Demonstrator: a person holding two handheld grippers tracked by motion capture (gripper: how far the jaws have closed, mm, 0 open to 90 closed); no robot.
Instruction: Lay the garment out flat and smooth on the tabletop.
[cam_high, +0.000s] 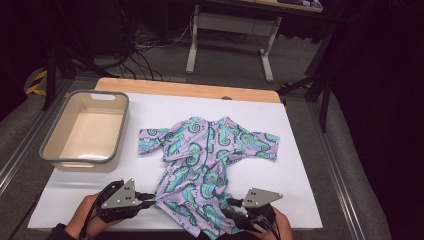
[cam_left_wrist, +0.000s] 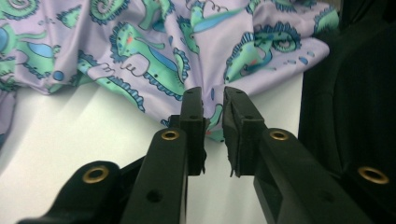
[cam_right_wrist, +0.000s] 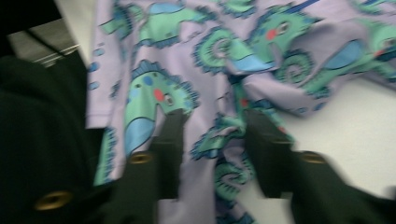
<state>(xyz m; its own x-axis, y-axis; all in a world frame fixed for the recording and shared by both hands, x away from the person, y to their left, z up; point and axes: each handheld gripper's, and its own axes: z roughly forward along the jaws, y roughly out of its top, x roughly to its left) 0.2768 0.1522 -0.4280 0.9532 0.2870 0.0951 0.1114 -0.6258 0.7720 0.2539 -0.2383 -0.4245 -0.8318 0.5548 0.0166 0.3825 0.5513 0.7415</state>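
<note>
A lilac child's garment (cam_high: 210, 150) printed with green and blue seahorses lies spread on the white table cover (cam_high: 300, 190), sleeves out to both sides. Its lower end is bunched at the near edge. My left gripper (cam_high: 150, 200) points at the garment's (cam_left_wrist: 140, 46) lower left hem. In the left gripper view its jaws (cam_left_wrist: 212, 100) stand a narrow gap apart, with the hem edge just past the tips. My right gripper (cam_high: 231, 204) is at the lower right hem. Its jaws (cam_right_wrist: 212, 119) are open, with loose folds of the cloth (cam_right_wrist: 224, 56) lying between them, not pinched.
An empty grey-rimmed cream bin (cam_high: 82, 158) stands at the table's left. The table's wooden far edge (cam_high: 190, 89) shows beyond the cover. Behind it are a desk frame's legs (cam_high: 192, 45) and cables on the floor. A hand holds each gripper at the near edge.
</note>
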